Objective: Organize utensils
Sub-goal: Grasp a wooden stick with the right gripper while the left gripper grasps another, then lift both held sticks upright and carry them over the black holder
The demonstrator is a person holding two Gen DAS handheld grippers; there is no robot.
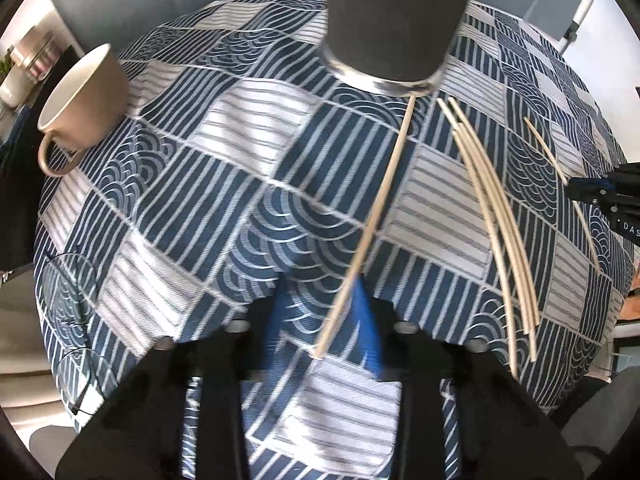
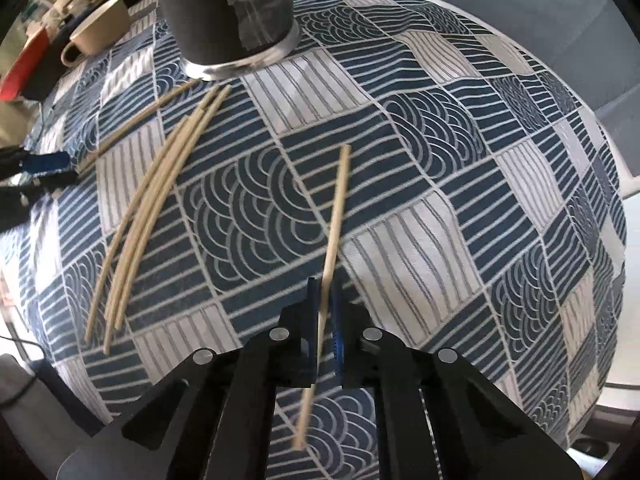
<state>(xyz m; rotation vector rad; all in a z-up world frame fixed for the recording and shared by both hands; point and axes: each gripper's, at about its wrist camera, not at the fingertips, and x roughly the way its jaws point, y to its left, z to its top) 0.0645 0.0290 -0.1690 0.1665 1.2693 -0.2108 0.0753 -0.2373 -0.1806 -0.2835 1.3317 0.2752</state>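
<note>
Right gripper [image 2: 325,312] is clamped on one chopstick [image 2: 334,232], blue pads pinching it near its lower third, stick angled up over the patterned tablecloth [image 2: 460,184]. Left gripper [image 1: 320,320] sits with jaws spread wide, another chopstick [image 1: 376,216] lying between them on the cloth, not gripped. Three loose chopsticks [image 1: 496,216] lie bundled between the two grippers. Dark holder cup [image 1: 396,20] stands just beyond the stick tips; beige mug [image 1: 80,100] is off to the left.
</note>
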